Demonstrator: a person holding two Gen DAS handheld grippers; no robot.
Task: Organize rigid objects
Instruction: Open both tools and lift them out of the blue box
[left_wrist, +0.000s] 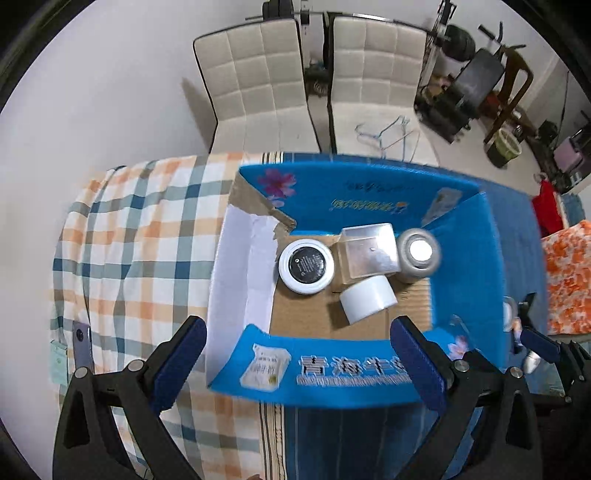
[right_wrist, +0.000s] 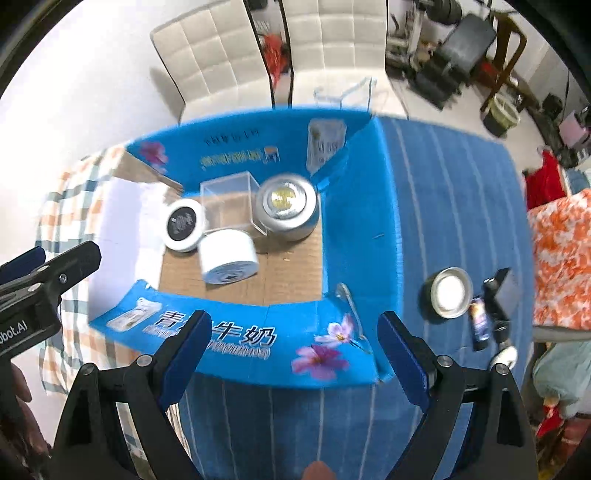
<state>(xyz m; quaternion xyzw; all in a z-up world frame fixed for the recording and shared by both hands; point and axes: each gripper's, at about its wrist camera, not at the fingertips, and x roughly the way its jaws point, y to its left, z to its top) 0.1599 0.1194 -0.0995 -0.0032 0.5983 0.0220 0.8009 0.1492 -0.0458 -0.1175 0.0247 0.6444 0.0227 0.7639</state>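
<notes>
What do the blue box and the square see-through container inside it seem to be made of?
The blue box looks like corrugated cardboard with a glossy printed skin: its floor and torn flap show bare brown board. The clear square container looks like hard transparent plastic, perhaps acrylic: sharp edges, bright glints.

The blue cardboard box stands open at the top, so entry from above is free. Its far half is crowded: a round white tin with a black lid, a clear square plastic case, a silver round can and a white cylinder lying on its side sit close together. The near strip of brown floor is bare. The raised blue flaps wall all sides but the left, where a white flap lies outward.
</notes>
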